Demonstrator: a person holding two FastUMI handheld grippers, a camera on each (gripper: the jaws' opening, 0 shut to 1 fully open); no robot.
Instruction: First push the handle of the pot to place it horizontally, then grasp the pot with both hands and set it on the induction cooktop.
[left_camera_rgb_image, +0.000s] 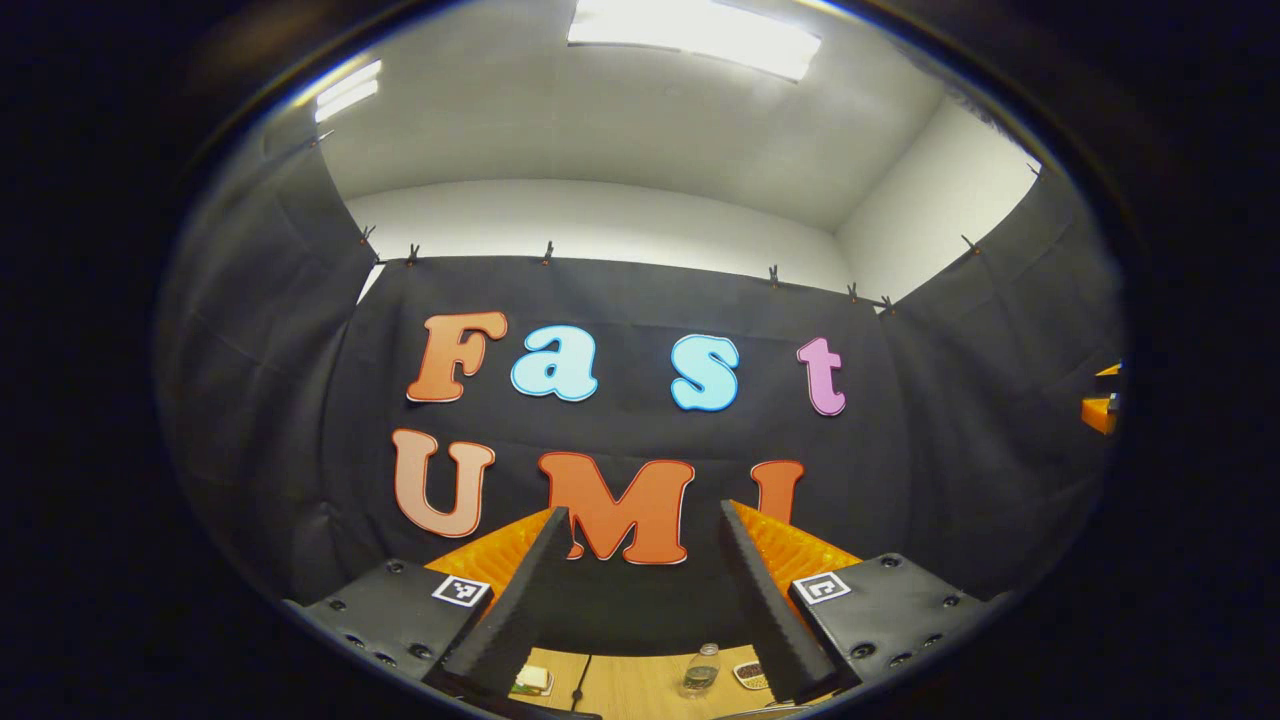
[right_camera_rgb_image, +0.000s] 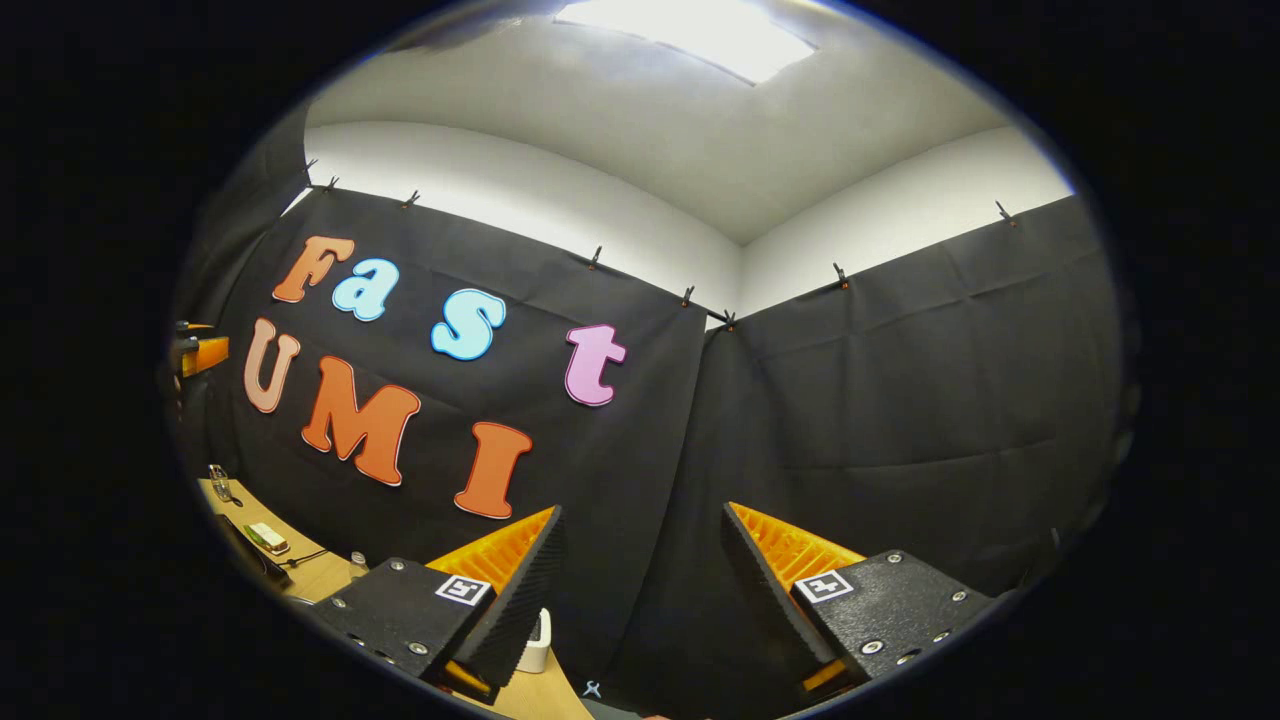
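Both views tilted up at booth wall, shared.

We see black cloth hung by small clips as the booth's far wall, white walls rising above it, and bright ceiling light panels. A wooden tabletop lies near, below.

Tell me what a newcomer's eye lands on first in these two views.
The left gripper and the right gripper come first, each with its jaws spread wide and empty, aimed high at the booth's black cloth wall. Next is the bright ceiling light. Low down, a wooden table carries a small clear bottle.
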